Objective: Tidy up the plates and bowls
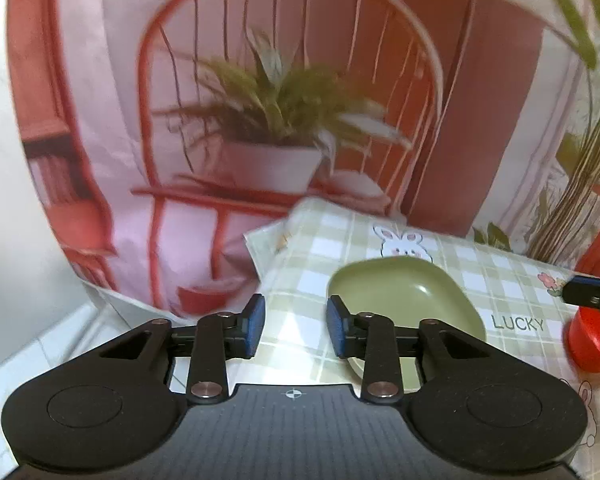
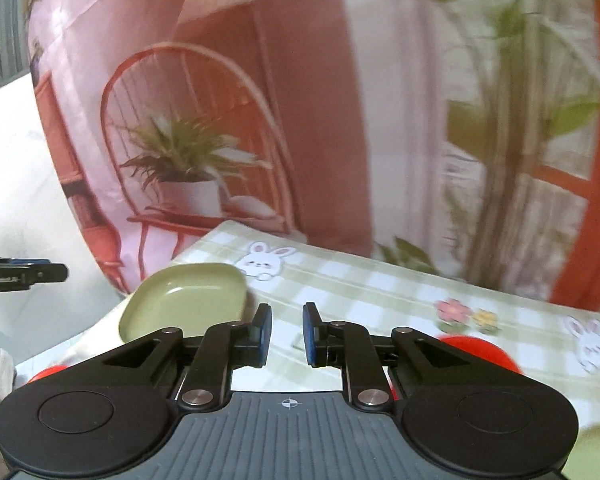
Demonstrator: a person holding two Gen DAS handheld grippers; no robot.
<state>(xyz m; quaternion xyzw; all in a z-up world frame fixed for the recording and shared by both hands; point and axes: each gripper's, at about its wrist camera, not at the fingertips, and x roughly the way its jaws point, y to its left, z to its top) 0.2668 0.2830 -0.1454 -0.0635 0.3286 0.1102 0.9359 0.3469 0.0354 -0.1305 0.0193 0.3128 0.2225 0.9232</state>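
A green rounded-square plate (image 1: 400,296) lies on the checked tablecloth (image 1: 300,264), just right of my left gripper (image 1: 295,326), which is open and empty above the cloth. The plate also shows in the right wrist view (image 2: 188,300), ahead and left of my right gripper (image 2: 287,334), which is open and empty. A red dish (image 2: 480,352) sits partly hidden behind the right gripper's right finger. A red object (image 1: 588,340) stands at the right edge of the left wrist view, under the other gripper's tip (image 1: 592,292).
The table's far corner (image 1: 260,236) is close ahead of the left gripper. A pink printed backdrop (image 1: 260,100) hangs behind. Another red piece (image 2: 46,372) and a green edge (image 2: 596,452) peek out beside the right gripper body.
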